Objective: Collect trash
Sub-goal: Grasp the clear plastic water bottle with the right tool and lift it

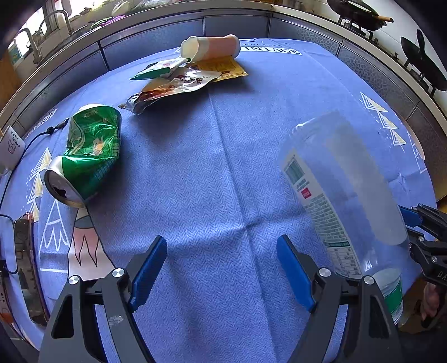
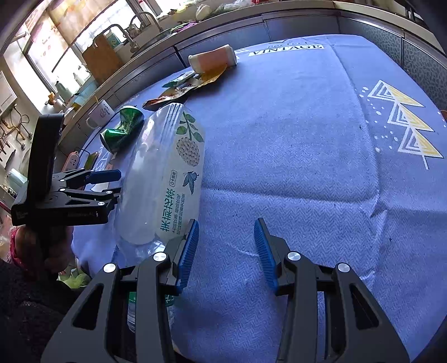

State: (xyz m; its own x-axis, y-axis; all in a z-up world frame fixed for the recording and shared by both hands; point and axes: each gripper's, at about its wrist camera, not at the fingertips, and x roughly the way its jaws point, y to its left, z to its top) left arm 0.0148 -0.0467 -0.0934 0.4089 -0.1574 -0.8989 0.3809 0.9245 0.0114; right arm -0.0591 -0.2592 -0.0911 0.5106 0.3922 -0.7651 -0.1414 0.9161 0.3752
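A clear plastic bottle (image 1: 349, 195) (image 2: 162, 173) with a printed label slants, cap end down, at the near edge of the blue tablecloth (image 1: 223, 167), between my two grippers. Neither holds it; I cannot tell whether it rests on the cloth. My left gripper (image 1: 220, 243) (image 2: 118, 184) is open over bare cloth, the bottle to its right. My right gripper (image 2: 226, 223) (image 1: 410, 227) is open and empty, the bottle just outside its left finger. A crushed green can (image 1: 89, 150) (image 2: 123, 128), snack wrappers (image 1: 178, 83) (image 2: 178, 89) and a tipped paper cup (image 1: 212, 49) (image 2: 215, 60) lie farther back.
A phone (image 1: 26, 265) lies at the cloth's left edge, with a white mug (image 1: 11, 145) (image 2: 102, 113), a cable and a power strip (image 2: 73, 160) nearby. Behind the table runs a kitchen counter with a sink and woks (image 1: 360, 14) on a stove.
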